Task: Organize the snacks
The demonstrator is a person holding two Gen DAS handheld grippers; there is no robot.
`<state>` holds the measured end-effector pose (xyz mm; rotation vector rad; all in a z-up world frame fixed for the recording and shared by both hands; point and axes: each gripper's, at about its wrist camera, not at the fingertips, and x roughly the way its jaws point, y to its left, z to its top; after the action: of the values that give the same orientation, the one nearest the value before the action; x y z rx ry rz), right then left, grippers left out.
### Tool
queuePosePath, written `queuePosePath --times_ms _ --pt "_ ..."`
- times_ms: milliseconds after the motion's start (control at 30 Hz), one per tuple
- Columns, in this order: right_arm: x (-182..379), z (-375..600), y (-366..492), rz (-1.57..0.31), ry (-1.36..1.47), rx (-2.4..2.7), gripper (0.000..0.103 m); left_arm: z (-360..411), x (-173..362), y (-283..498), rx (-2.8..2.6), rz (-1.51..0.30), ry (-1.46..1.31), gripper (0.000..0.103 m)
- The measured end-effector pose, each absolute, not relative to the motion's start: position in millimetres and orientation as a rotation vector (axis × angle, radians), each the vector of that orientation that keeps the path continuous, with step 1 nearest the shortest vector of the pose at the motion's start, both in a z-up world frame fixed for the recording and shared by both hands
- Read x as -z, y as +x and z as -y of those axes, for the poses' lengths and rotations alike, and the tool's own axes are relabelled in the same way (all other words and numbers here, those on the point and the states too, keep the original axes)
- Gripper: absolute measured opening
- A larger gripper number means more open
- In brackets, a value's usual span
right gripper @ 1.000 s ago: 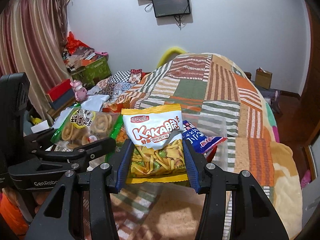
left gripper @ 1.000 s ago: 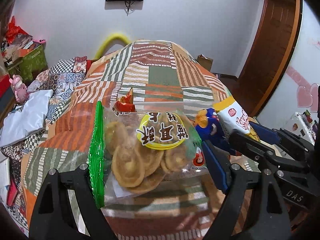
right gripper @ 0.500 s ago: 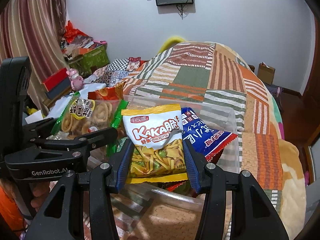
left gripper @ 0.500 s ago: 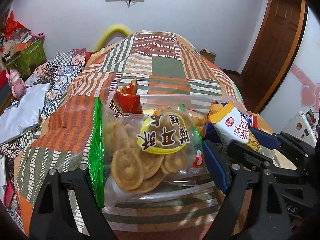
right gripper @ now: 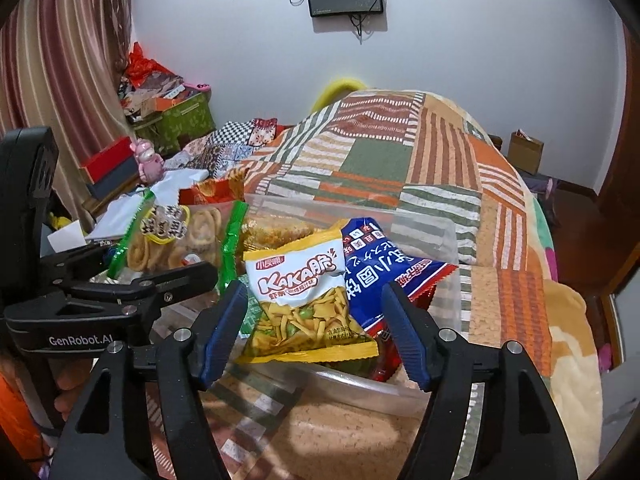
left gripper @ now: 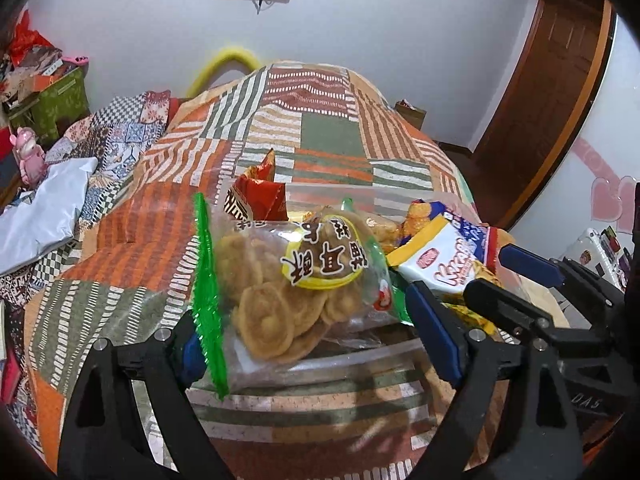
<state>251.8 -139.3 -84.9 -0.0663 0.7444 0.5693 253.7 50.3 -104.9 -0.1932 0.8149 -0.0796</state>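
Note:
A clear plastic bin (right gripper: pixel 424 224) sits on the patchwork bed and holds several snack packs. My left gripper (left gripper: pixel 304 320) is shut on a clear bag of spiral cookies (left gripper: pixel 292 280) with green edges, over the bin's left part; the bag also shows in the right wrist view (right gripper: pixel 176 240). My right gripper (right gripper: pixel 316 320) has opened; the yellow-and-white KAKA chip bag (right gripper: pixel 304 300) lies between its fingers on the packs in the bin, beside a blue snack pack (right gripper: pixel 380 272). The KAKA bag also shows in the left wrist view (left gripper: pixel 440 264). A red pack (left gripper: pixel 256 200) stands at the bin's far left.
The patchwork bedspread (right gripper: pixel 372 152) stretches beyond the bin. Pillows, white bags and a pink toy (left gripper: pixel 28 156) lie to the left. A green box (right gripper: pixel 176 116) and clutter stand by the curtain. A wooden door (left gripper: pixel 552 80) is at the right.
Both grippers came down over the bin. The right gripper's jaws spread and let go of the KAKA bag, which now rests tilted on the other packs. The left stays shut on the cookie bag.

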Motion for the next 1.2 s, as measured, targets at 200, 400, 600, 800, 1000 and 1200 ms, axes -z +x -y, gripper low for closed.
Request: queuePosePath --times_ms 200,400,600,800,1000,1200 --pt "69 152 240 -0.709 -0.039 -0.564 0.066 -49 84 236 0.090 -0.771 -0.197 0.088" --pt "48 166 223 -0.658 -0.012 -0.553 0.066 -42 54 212 0.075 -0.693 -0.152 0.090" --pt "27 179 200 -0.598 0.007 -0.553 0.066 -33 20 172 0.075 -0.579 -0.120 0.090" --pt "5 194 166 -0.521 0.034 -0.553 0.074 -21 -9 124 0.075 -0.444 -0.084 0.092" --pt "-9 202 135 -0.454 0.041 -0.536 0.085 -14 -26 86 0.077 -0.357 -0.077 0.100" --pt "-8 205 120 -0.432 0.033 -0.511 0.093 -8 -27 68 0.069 -0.345 -0.071 0.102"
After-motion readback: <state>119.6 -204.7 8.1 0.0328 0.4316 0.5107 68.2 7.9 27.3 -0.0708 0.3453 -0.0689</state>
